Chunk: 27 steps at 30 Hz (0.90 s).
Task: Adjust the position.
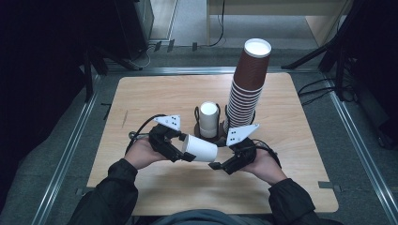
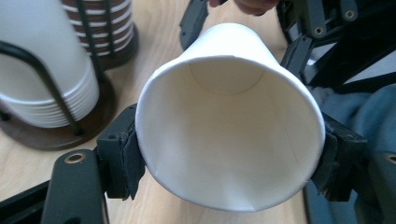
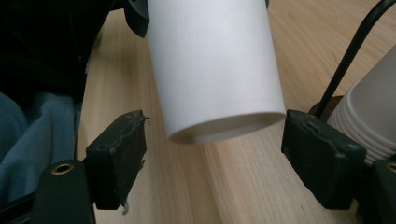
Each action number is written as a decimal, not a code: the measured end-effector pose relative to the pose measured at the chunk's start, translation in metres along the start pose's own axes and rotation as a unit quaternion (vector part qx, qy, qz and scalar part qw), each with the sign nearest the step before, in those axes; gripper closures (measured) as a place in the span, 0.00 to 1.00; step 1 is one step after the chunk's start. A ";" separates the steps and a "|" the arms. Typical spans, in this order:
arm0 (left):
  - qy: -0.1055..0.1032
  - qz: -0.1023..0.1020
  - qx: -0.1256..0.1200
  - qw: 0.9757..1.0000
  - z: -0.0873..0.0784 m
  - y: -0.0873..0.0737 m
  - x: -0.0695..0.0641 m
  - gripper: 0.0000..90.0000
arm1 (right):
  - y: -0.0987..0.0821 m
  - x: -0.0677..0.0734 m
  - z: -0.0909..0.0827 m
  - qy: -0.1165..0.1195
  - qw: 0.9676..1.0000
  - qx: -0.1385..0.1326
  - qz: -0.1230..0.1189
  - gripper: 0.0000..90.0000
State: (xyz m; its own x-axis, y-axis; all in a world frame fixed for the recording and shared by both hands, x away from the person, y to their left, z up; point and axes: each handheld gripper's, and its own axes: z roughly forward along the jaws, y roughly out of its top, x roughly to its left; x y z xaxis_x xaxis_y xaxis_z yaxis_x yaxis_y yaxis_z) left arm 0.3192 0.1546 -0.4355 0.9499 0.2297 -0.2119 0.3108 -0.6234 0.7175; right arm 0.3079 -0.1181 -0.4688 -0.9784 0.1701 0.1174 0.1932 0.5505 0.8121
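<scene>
From above, the person holds a white paper cup [image 1: 201, 149] on its side just over the near middle of the wooden table [image 1: 141, 98]. The left gripper [image 1: 180, 149] grasps the cup at its wide mouth end, while the right gripper [image 1: 217, 165] sits at the cup's narrow bottom end. Just beyond stand a short stack of white cups [image 1: 208, 119] in a wire holder and, to its right, a tall leaning stack of brown cups [image 1: 247, 84].

In the left gripper view, the pads [image 2: 132, 156] press both sides of the cup's rim [image 2: 229, 135], squeezing it slightly oval; you look straight into the cup. The white stack [image 2: 44, 70] sits to the left.

In the right gripper view, the cup's bottom end [image 3: 219, 70] hangs between the pads [image 3: 122, 154], which stand released, with a gap on the left and the right pad just beside the base rim.
</scene>
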 end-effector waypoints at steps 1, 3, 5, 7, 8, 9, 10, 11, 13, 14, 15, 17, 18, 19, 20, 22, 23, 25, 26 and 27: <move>0.008 0.005 0.005 1.000 0.000 0.000 -0.001 0.28 | 0.000 0.000 0.001 0.001 1.000 0.003 0.001 0.25; 0.017 0.013 0.020 1.000 0.000 0.000 -0.001 0.28 | -0.001 -0.001 0.001 -0.003 1.000 0.010 0.001 0.25; 0.023 0.013 0.031 0.999 0.001 -0.001 -0.001 0.28 | -0.002 -0.001 0.002 -0.005 1.000 0.016 0.000 0.25; 0.030 0.014 0.046 0.998 0.003 -0.001 0.000 0.28 | -0.002 -0.001 0.004 -0.008 1.000 0.025 0.001 0.25; 0.033 0.015 0.053 0.998 0.004 -0.001 0.000 0.28 | -0.003 -0.001 0.005 -0.009 1.000 0.030 -0.001 0.25; 0.037 0.018 0.064 0.997 0.005 -0.001 0.001 0.28 | -0.003 -0.001 0.006 -0.009 0.999 0.033 -0.001 0.25; 0.039 0.014 0.070 0.997 0.007 -0.002 0.001 0.28 | -0.003 -0.001 0.007 -0.010 0.999 0.037 -0.002 0.25; 0.042 0.016 0.079 0.996 0.008 -0.002 0.001 0.28 | -0.004 -0.001 0.007 -0.012 0.999 0.040 -0.003 0.25; 0.042 0.016 0.100 0.994 0.013 -0.002 0.002 0.28 | -0.004 -0.001 0.009 -0.012 0.999 0.045 -0.002 0.25; 0.043 0.016 0.103 0.994 0.015 -0.003 0.002 0.27 | -0.004 -0.001 0.009 -0.012 0.999 0.048 -0.001 0.25; 0.043 0.015 0.110 0.993 0.017 -0.003 0.002 0.27 | -0.004 -0.001 0.010 -0.013 0.999 0.049 -0.003 0.25; 0.040 0.015 0.118 0.992 0.020 -0.002 0.003 0.27 | -0.005 0.000 0.011 -0.014 0.998 0.055 -0.003 0.25; 0.039 0.013 0.120 0.992 0.022 -0.002 0.002 0.27 | -0.005 0.000 0.012 -0.013 0.998 0.057 -0.004 0.25; 0.039 0.014 0.124 0.991 0.023 -0.001 0.002 0.27 | -0.005 0.000 0.013 -0.014 0.998 0.058 -0.007 0.25; 0.038 0.014 0.126 0.991 0.024 0.000 0.002 0.27 | -0.005 0.000 0.015 -0.014 0.998 0.061 -0.009 0.25; 0.042 0.016 0.131 0.990 0.028 0.001 0.000 0.27 | -0.005 0.001 0.017 -0.013 0.998 0.066 -0.007 0.25; 0.044 0.019 0.135 0.990 0.029 0.002 0.000 0.27 | -0.005 0.002 0.018 -0.010 0.997 0.070 -0.004 0.25; 0.045 0.024 0.142 0.989 0.032 0.004 -0.002 0.27 | -0.005 0.001 0.020 -0.012 0.997 0.072 -0.011 0.25; 0.043 0.027 0.144 0.988 0.033 0.005 -0.003 0.27 | -0.005 0.002 0.021 -0.011 0.997 0.075 -0.009 0.25; 0.042 0.029 0.145 0.988 0.034 0.006 -0.004 0.27 | -0.005 0.002 0.022 -0.011 0.997 0.077 -0.013 0.25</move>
State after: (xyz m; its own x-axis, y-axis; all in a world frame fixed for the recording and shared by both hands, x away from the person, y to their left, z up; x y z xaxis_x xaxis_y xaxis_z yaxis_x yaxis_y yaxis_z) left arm 0.3187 0.1244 -0.4535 0.9643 0.2400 -0.1116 0.2630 -0.8222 0.5048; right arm 0.3065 -0.1025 -0.4858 -0.9815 0.1716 0.0844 0.1794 0.6732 0.7173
